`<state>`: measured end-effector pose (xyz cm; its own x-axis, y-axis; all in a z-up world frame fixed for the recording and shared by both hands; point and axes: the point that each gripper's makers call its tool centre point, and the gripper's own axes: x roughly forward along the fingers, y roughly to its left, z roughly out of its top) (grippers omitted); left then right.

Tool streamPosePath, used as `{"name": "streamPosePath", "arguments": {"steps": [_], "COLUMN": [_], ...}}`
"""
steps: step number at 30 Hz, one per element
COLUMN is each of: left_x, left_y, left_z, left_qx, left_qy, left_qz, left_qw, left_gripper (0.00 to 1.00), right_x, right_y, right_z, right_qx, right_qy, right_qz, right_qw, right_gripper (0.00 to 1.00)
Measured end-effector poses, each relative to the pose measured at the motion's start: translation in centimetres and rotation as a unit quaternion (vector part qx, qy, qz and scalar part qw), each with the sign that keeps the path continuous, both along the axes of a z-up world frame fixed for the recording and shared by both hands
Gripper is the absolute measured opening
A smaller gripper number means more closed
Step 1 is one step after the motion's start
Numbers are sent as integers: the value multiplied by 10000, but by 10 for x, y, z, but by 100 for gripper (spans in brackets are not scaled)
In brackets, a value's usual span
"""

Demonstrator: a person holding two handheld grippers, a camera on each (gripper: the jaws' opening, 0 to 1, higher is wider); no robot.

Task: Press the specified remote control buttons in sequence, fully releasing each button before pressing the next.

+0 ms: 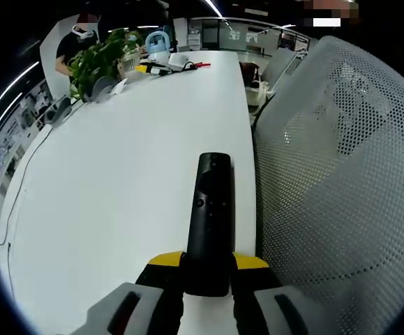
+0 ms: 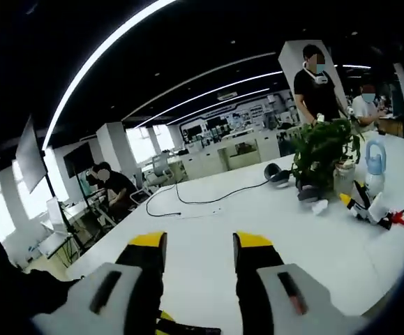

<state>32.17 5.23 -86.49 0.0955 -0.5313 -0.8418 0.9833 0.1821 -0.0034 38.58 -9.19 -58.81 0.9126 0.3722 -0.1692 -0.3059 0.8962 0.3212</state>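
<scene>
A long black remote control [image 1: 211,216] points away from me over the white table [image 1: 118,181], its near end clamped between the yellow-tipped jaws of my left gripper [image 1: 207,263]. Small round buttons show on its upper face. In the right gripper view my right gripper [image 2: 198,246] stands open above the white table [image 2: 208,237], nothing between its yellow-tipped fingers. A dark edge with a bit of yellow shows at the very bottom between them; I cannot tell what it is.
A white mesh office chair [image 1: 341,174] stands close on the right of the remote. At the table's far end are a green plant [image 2: 324,150], a blue bottle [image 2: 375,159], headphones [image 2: 278,174], a black cable [image 2: 208,199] and small tools [image 2: 369,206]. People stand and sit beyond.
</scene>
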Motion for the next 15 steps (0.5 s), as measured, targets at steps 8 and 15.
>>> {"name": "streamPosePath", "arguments": {"steps": [8,15], "left_x": [0,0], "left_y": [0,0], "left_z": [0,0], "left_qx": [-3,-12], "left_qy": [-1,-2], "left_qz": [4,2], "left_qw": [10000,10000], "left_gripper": [25,25], "right_x": [-7,-16], "right_y": [-38,-48], "right_z": [-5,-18], "right_qx": [-665,-770], "right_qy": [-381,-436], "right_qz": [-861,-1260], "right_qw": [9933,9881], "right_gripper": [98,100]}}
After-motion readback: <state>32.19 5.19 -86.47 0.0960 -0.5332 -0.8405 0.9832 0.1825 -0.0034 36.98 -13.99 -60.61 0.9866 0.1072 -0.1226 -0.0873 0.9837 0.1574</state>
